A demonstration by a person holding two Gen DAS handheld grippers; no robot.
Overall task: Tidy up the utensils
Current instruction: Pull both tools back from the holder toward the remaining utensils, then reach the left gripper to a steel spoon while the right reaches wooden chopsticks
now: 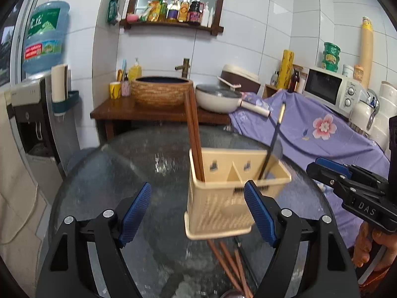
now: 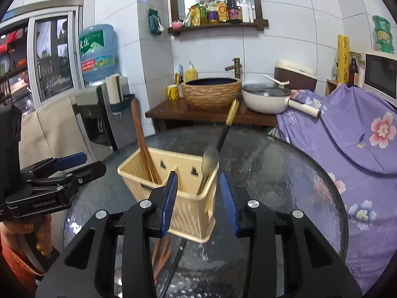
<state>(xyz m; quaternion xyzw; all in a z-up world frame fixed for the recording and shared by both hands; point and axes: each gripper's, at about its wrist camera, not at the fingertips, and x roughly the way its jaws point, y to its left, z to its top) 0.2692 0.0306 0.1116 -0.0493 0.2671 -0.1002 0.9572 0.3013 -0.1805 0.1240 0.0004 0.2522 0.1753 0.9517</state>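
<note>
Loose chopsticks [image 1: 230, 263] lie lengthwise below both empty grippers, left gripper [image 1: 198, 213] wide open, right gripper [image 2: 198, 198] part open, before the caddy [image 1: 223, 198].

"DAS" on right tool [image 1: 320, 171]

A round table of dark textured glass [image 1: 119, 173] carried everything. A cream plastic utensil basket with a perforated front and a centre divider [image 1: 218, 211] stood near the table's middle. Between the basket and the near edge, several reddish-brown wooden chopsticks [image 1: 230, 265] lay flat on the glass, a thin black-handled utensil [image 2: 173, 268] lying just beside them.
</note>
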